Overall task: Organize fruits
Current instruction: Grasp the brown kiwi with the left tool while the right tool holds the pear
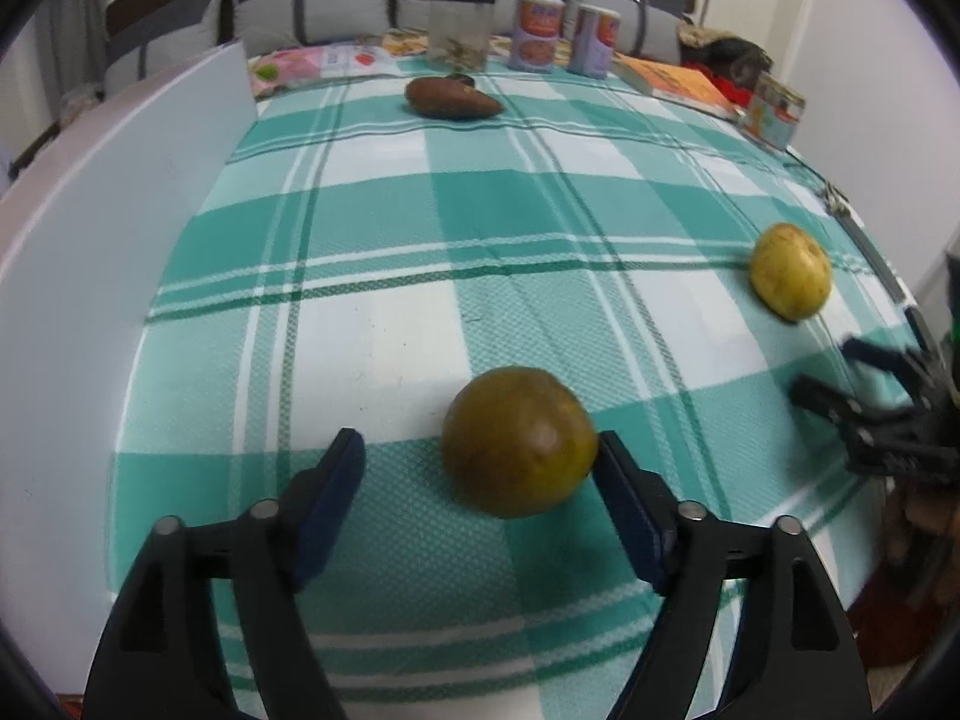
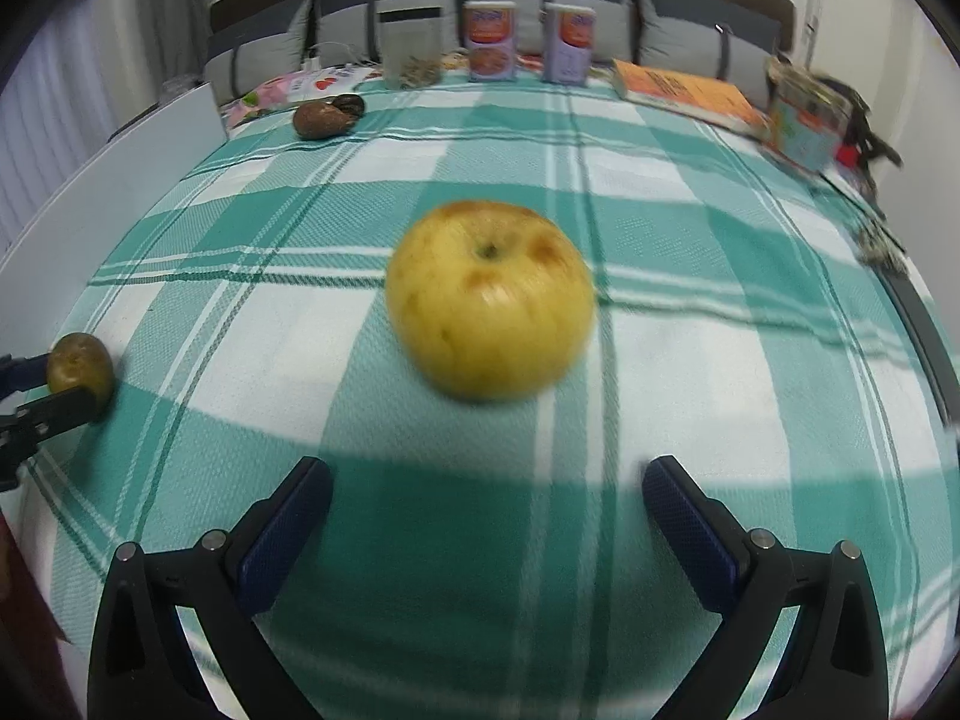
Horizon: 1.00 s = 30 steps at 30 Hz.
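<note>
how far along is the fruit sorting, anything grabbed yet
Nothing looks organized so far: the three fruits lie spread apart on the checked cloth. The open left gripper straddles the greenish-brown fruit, one pad about touching it. The open right gripper faces the yellow apple without reaching it. The dark brown fruit sits untouched at the far end.

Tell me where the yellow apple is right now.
The yellow apple sits on the checked tablecloth dead ahead of the open right gripper, not yet between its fingers. In the left wrist view it lies far right, beyond the right gripper.
</note>
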Motion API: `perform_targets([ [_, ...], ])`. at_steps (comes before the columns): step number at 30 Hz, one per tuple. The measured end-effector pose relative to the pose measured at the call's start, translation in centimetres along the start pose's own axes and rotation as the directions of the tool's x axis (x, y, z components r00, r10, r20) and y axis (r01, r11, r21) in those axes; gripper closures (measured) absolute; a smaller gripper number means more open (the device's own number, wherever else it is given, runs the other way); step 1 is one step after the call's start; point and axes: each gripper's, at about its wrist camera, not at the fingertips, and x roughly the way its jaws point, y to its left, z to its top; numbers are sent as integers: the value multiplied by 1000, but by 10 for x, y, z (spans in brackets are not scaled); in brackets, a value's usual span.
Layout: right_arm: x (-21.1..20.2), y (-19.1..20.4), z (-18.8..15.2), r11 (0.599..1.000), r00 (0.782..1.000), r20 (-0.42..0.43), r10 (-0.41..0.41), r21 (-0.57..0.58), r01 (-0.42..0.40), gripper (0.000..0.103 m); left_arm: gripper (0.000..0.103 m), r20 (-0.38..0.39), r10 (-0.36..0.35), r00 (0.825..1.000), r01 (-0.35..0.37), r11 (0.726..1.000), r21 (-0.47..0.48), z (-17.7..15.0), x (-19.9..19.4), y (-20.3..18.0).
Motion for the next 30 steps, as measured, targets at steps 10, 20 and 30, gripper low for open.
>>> perform_targets([
  [10, -6, 7, -15, 999, 997, 58, -49, 14, 48, 0, 10, 53, 61, 997, -63, 997, 37, -13, 10, -6],
  [20, -6, 8, -15, 999, 997, 66, -50, 13, 49, 0, 8, 59, 45, 997, -48, 998, 51, -16, 9, -6],
  [30, -23, -21, 14, 989, 994, 66, 92, 108, -99, 0, 9, 95, -110, 989, 106, 993, 49, -2, -15, -7],
])
